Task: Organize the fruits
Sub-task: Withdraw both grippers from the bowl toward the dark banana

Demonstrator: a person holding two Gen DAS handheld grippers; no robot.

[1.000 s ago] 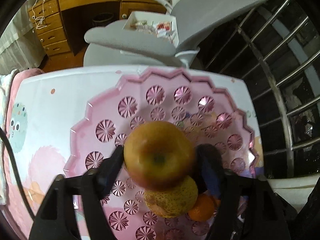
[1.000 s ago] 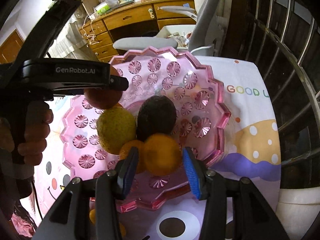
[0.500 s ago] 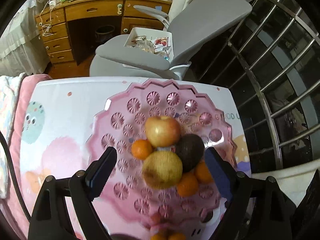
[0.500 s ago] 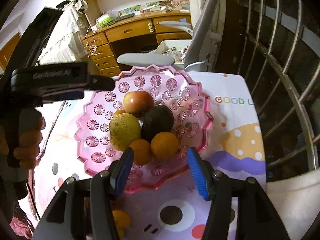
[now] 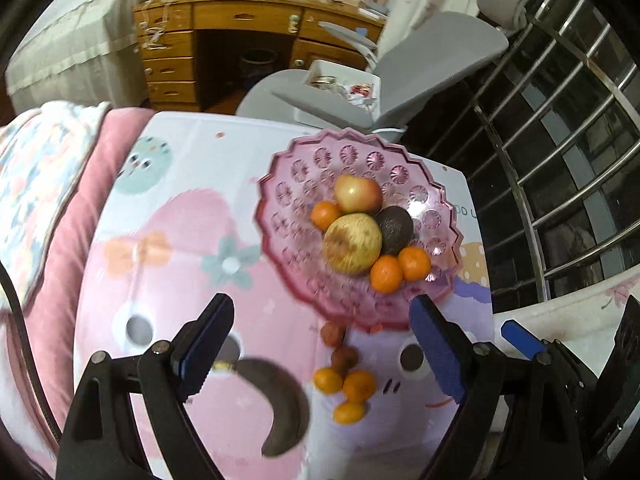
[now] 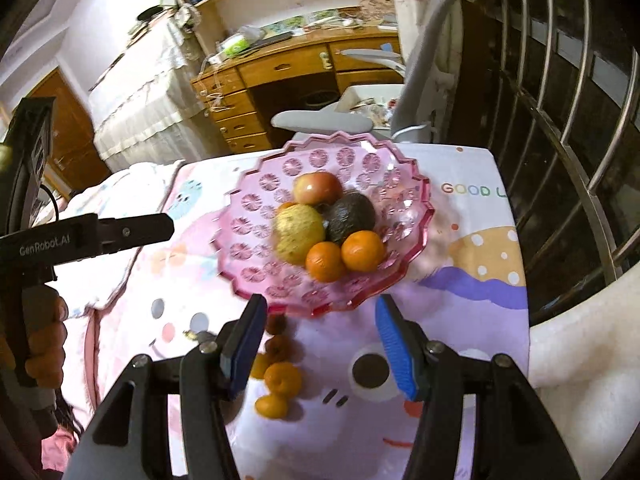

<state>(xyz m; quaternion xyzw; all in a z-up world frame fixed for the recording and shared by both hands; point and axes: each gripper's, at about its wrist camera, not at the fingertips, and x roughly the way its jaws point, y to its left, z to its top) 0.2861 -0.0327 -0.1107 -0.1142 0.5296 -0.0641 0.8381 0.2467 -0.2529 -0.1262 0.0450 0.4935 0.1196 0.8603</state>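
Note:
A pink scalloped plate (image 5: 280, 240) (image 6: 416, 208) stands on the cartoon tablecloth. It holds a red-yellow apple (image 5: 358, 194) (image 6: 318, 188), a yellow pear (image 5: 352, 242) (image 6: 298, 236), a dark avocado (image 5: 394, 228) (image 6: 352, 216) and three oranges (image 5: 386, 274) (image 6: 362, 250). Near the plate's front edge lie small loose oranges (image 5: 344, 384) (image 6: 282, 378), reddish-brown small fruits (image 5: 334, 334) (image 6: 276, 324) and a dark banana (image 5: 280, 404). My left gripper (image 5: 320, 332) hangs open and empty above the loose fruit. My right gripper (image 6: 320, 320) is open and empty too, just short of the plate.
A grey office chair (image 5: 432, 76) and a wooden desk (image 6: 288, 68) stand behind the table. A metal railing (image 5: 560, 160) runs along the right. A pink cushion (image 5: 68, 216) lies on the left. A hand (image 6: 40, 344) holds the left gripper's handle at the left of the right wrist view.
The apple that was between my left jaws now lies on the plate. Both grippers have pulled back and up from the plate, the right one leaving an orange there, and their jaws stand wider.

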